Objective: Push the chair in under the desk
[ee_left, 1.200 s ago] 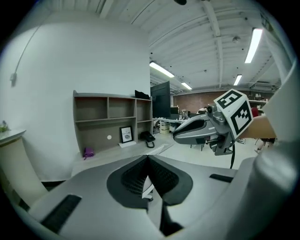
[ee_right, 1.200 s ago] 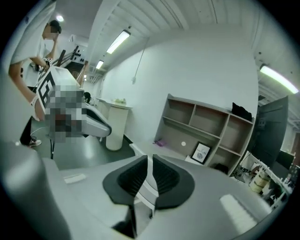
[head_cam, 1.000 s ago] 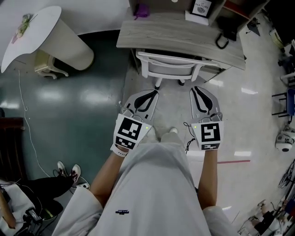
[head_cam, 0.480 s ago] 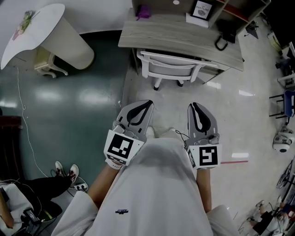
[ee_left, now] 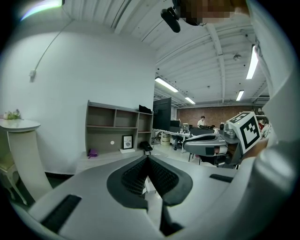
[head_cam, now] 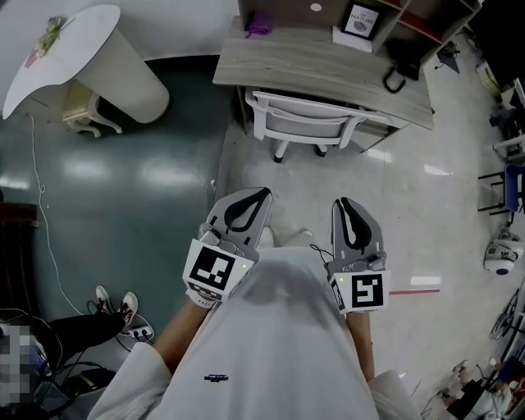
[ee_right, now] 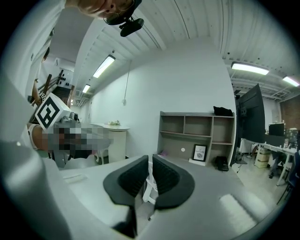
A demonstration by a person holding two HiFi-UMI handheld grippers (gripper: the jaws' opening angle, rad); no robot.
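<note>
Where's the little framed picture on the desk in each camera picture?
Head view: the framed picture is at the top edge, right of middle, at the back of the desk.
Left gripper view: left of centre, below the shelves.
Right gripper view: right of centre, below the shelves.
Shared landmark: the black bag just right of it.

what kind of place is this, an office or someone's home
Most likely an open-plan office or lab, not a home. A desk with a white chair stands by a shelf unit, and more desks with screens run on behind it under long strip lights.
</note>
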